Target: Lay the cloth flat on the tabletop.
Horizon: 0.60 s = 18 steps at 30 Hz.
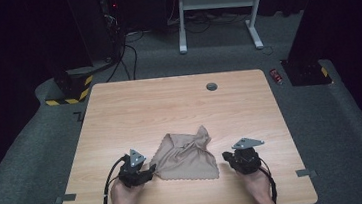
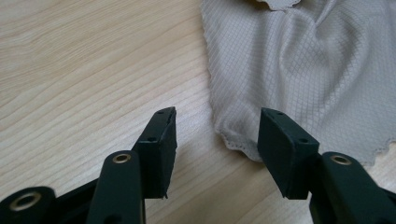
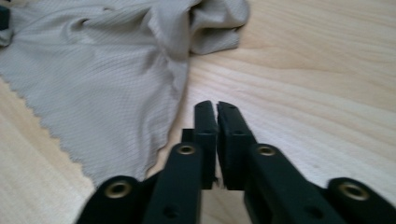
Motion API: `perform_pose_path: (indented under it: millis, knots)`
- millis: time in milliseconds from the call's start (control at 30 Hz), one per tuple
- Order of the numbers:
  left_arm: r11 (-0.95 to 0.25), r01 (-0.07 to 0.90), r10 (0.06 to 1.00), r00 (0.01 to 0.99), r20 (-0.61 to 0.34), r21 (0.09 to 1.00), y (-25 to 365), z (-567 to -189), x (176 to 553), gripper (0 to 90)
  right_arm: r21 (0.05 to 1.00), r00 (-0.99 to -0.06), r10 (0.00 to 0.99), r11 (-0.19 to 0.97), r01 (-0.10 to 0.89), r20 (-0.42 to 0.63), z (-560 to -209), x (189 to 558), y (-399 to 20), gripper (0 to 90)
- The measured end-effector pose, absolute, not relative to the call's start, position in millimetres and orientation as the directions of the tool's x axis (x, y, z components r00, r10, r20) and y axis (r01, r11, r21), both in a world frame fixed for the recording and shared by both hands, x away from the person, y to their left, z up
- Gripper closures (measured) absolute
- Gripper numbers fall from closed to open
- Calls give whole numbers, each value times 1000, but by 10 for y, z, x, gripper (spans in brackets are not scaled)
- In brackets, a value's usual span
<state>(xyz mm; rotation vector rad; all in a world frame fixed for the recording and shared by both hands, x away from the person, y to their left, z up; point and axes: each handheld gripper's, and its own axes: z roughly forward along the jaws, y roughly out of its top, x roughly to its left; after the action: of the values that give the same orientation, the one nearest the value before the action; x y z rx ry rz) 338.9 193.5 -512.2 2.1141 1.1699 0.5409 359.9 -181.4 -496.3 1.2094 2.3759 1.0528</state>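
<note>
The cloth (image 1: 187,156) lay rumpled on the table (image 1: 169,108) between my two grippers, and as far as I could judge nothing had yet been done to it: no fold was made, no corner was lifted, so whatever I meant to do with it was all left to do. It was a thin beige piece with a fine grid weave and a small scalloped edge, flat along the side nearest me and bunched into creases at the far corner. My left gripper (image 2: 217,135) had its jaws well apart, with a near corner of the cloth lying just ahead of them and a little toward the right jaw, not touching either. My right gripper (image 3: 217,140) had its jaws together on nothing, resting over bare wood, with the cloth's other near corner just to its left. Past the table's far edge were grey carpet and a white frame (image 1: 217,0).
</note>
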Motion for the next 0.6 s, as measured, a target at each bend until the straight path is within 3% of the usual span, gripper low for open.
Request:
perform_pose_path:
  millis: [167,367,433,600]
  knots:
    - [-425,589,866,485,120,687,2049,-5103,3326,474,711,-628,770,380,591,111,-5062,3586,-1689,709]
    - [-311,609,902,431,25,730,2298,-5040,3284,471,699,-644,758,404,591,106,-5122,3595,-1541,681]
    - [-288,598,893,450,-16,748,2291,-5006,3283,464,695,-648,755,411,590,103,-5136,3605,-1529,712]
    - [-313,581,857,514,-42,751,2079,-4980,3336,456,680,-650,756,434,591,82,-5149,3588,-1508,889]
